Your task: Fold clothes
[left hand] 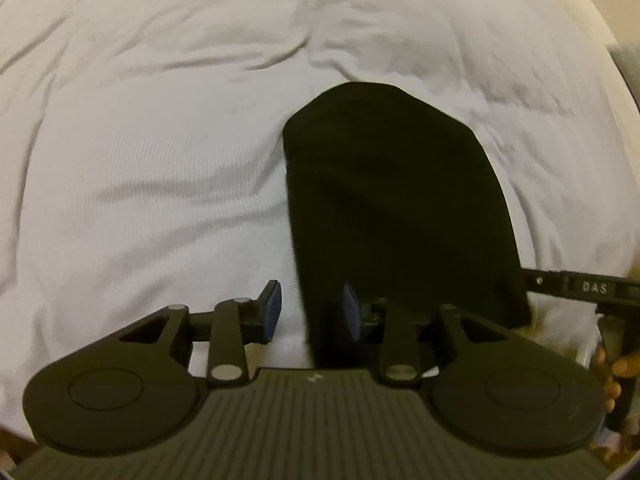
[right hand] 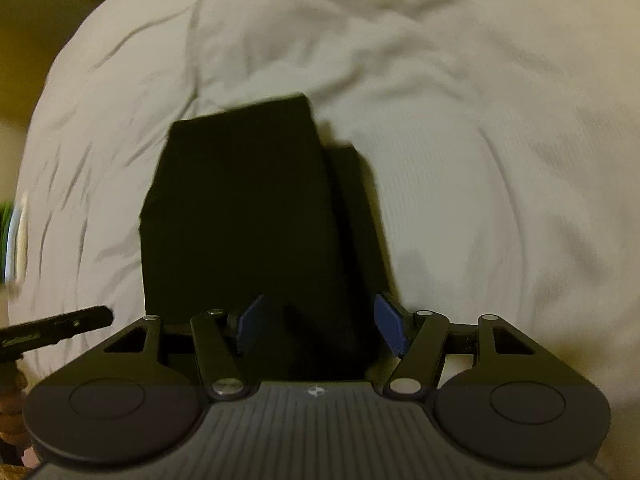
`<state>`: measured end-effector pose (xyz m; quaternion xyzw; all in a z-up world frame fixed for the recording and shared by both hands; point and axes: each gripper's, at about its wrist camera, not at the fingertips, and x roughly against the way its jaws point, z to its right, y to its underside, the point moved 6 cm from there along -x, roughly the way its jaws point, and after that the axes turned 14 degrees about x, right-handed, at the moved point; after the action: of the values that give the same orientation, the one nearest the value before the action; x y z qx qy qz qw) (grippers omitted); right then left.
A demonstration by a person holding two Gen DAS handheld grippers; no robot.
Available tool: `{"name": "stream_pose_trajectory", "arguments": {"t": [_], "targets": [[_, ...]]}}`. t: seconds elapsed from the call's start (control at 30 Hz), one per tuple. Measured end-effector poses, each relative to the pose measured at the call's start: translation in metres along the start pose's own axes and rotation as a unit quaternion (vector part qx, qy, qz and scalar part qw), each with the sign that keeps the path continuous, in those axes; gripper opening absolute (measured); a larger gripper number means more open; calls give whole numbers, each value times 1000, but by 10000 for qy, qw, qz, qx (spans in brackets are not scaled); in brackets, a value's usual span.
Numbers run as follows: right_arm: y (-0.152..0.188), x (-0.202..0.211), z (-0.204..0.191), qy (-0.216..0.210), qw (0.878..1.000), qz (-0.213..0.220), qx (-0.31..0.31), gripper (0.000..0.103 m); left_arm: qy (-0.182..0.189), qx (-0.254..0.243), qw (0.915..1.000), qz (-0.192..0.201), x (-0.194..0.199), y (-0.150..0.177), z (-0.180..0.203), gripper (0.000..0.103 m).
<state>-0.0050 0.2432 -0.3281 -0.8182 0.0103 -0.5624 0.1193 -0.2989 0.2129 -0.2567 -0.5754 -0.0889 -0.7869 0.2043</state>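
Observation:
A black garment [left hand: 400, 208], folded into a narrow oblong, lies flat on a white bed sheet [left hand: 140, 160]. My left gripper [left hand: 312, 308] hangs over its near left edge, open, with the blue pads [left hand: 274, 308] apart and pressing on nothing. In the right wrist view the same black garment [right hand: 248, 216] shows a second layer sticking out along its right side. My right gripper [right hand: 320, 328] stands open wide above its near end, holding nothing. Each gripper shows at the edge of the other's view: the right gripper [left hand: 580, 288] with a hand [left hand: 612, 372], and the left gripper [right hand: 60, 328].
The sheet [right hand: 480, 160] is wrinkled all around the garment. The bed's edge curves down the left of the right wrist view, with a blurred green and white object [right hand: 10, 232] beyond it. A grey surface [left hand: 630, 64] shows past the bed's right edge.

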Motion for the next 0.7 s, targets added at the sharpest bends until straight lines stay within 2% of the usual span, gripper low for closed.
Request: {"name": "stream_pose_trajectory", "arguments": {"t": [0.1, 0.2, 0.23, 0.3, 0.37, 0.47, 0.6, 0.7], "targets": [[27, 4, -9, 366, 9971, 403, -539, 63, 103, -471, 9988, -115, 8, -1, -15, 29], [57, 11, -15, 573, 9859, 814, -1342, 63, 140, -782, 9967, -159, 11, -6, -22, 30], [67, 13, -16, 550, 9809, 952, -1605, 63, 176, -857, 9960, -200, 10, -8, -23, 31], [85, 14, -17, 390, 9680, 1209, -2166, 63, 215, -908, 9953, -272, 5, -15, -24, 41], [97, 12, -15, 183, 9537, 1416, -2647, 65, 265, -877, 9951, -383, -4, -25, -25, 41], [109, 2, -10, -148, 9280, 1747, -3287, 68, 438, -556, 9964, -472, -23, -49, -24, 44], [114, -21, -2, -584, 8975, 2067, -3851, 68, 842, 133, 9949, -546, -51, -83, -23, 46], [118, -30, -3, -719, 8893, 2174, -3958, 68, 923, 375, 9931, -624, -72, -96, -22, 46]]}}
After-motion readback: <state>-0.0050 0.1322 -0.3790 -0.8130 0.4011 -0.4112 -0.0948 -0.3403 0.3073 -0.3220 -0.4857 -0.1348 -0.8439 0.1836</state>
